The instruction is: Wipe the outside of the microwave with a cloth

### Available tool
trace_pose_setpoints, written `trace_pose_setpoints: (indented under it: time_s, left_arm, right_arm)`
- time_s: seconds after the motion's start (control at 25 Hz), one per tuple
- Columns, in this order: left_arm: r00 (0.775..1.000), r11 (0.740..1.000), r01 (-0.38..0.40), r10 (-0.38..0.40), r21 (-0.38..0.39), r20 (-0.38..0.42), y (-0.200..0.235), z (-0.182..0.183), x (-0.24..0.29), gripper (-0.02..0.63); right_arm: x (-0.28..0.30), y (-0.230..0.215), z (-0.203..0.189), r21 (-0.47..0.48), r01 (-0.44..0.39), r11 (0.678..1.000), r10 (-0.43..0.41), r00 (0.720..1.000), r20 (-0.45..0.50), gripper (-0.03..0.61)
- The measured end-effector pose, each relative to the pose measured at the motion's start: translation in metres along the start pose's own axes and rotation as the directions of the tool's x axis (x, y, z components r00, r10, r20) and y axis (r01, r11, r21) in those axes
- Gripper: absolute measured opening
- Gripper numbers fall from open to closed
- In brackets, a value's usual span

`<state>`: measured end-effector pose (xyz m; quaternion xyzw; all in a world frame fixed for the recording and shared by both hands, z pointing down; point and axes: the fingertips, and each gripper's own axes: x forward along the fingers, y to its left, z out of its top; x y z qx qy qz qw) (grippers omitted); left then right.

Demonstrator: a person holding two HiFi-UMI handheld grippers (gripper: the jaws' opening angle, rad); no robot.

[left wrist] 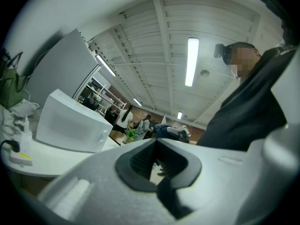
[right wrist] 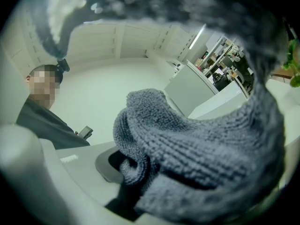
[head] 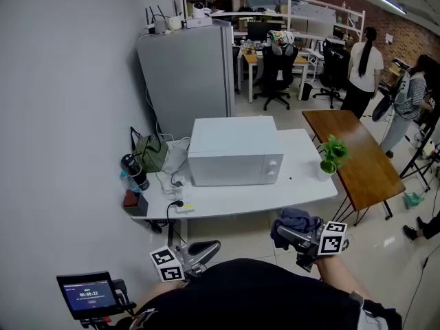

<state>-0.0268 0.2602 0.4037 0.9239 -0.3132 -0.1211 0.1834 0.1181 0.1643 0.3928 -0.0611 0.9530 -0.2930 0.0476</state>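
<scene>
Right gripper [head: 294, 238] clamped on a bunched grey cloth [head: 295, 220]; left gripper [head: 201, 251] with jaws narrowed to a slit, empty; both short of the white table [head: 302, 188]. The white microwave [head: 235, 150] sits on it, long axis along the table's front edge, door and knobs facing the person. At the table's right end, a white pot [head: 325, 173] holds a green plant.
</scene>
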Motion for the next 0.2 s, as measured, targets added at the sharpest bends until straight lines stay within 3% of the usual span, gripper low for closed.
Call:
trace_pose_setpoints:
  time_s: [0.2]
  left_arm:
    - [1.0, 1.0, -0.009, 0.009, -0.015, -0.011, -0.0055, -0.0036, 0.0018, 0.003]
  right_arm:
    - [-0.0064, 0.0037, 0.0029, 0.01, -0.004, 1.0, 0.004, 1.0, 0.012, 0.133]
